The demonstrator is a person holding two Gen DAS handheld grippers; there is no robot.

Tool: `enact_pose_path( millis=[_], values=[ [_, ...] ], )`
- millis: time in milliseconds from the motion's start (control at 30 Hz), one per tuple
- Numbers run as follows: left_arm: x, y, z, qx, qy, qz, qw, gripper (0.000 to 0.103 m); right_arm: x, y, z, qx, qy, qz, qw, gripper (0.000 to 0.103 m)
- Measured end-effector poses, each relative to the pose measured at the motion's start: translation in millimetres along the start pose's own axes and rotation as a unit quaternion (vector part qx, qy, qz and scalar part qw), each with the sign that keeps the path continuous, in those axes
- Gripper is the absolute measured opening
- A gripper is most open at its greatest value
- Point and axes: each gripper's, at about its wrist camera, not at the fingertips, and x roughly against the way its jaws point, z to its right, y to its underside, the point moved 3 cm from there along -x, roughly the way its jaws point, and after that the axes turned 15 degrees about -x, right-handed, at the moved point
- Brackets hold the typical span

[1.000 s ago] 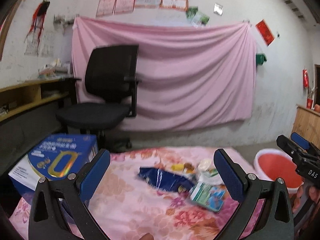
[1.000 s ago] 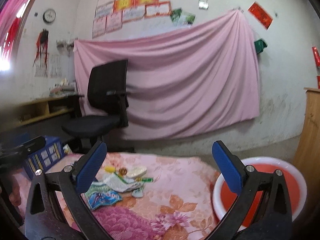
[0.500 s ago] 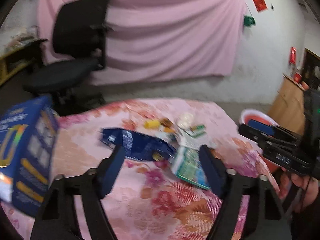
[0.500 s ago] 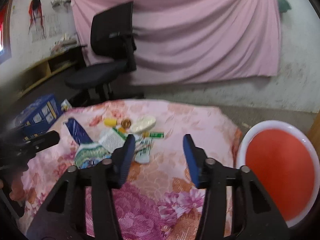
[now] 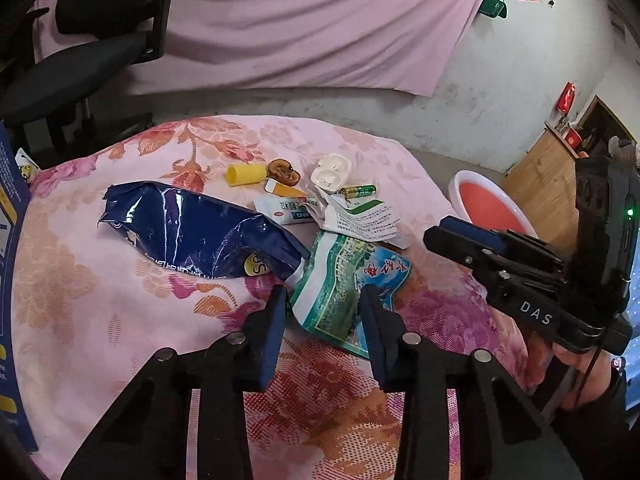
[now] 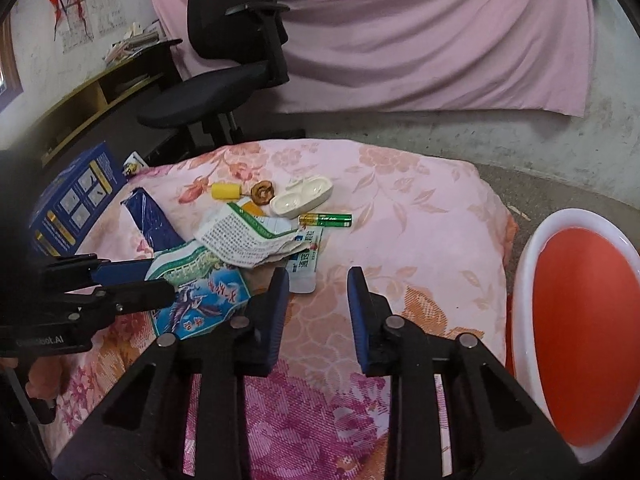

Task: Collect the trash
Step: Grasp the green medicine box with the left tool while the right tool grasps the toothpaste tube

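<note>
Left gripper (image 5: 323,306): fingers released, 2 pads straddling the near end of the green-blue wrapper (image 5: 348,280), no grip. Right gripper (image 6: 318,286): fingers released, over bare floral cloth (image 6: 420,248). Beyond: blue foil bag (image 5: 200,236), printed leaflet (image 6: 244,240), battery (image 6: 326,220), white case (image 6: 302,197), yellow cap (image 6: 225,191). Red basin (image 6: 580,332) beside the cloth, right. Office chair (image 6: 236,52) behind.

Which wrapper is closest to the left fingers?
The green and blue wrapper: its near end lies right between the left gripper's fingers. The dark blue bag lies farther off to the left.
</note>
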Motion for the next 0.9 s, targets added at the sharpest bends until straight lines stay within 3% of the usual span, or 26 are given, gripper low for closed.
enact_pose_path(
  millis=[233, 633, 700, 900],
  values=[
    [4, 4, -1, 0.022, 0.008, -0.003, 0.9997, 0.007, -10, 0, -1, 0.000, -0.004, -0.025, 1.000, 0.053],
    [25, 5, 2, 0.029, 0.001, 0.033, 0.9990, 0.002, -42, -3, -13, 0.017, 0.003, -0.080, 0.997, 0.054],
    [27, 6, 5, 0.021, -0.004, 0.035, 0.9991, 0.001, -43, -2, -14, 0.022, 0.005, -0.081, 0.996, 0.046],
    [40, 8, 21, -0.008, -0.019, 0.053, 0.9984, 0.000, -31, 4, -13, 0.034, 0.000, -0.077, 0.996, 0.043]
  ],
)
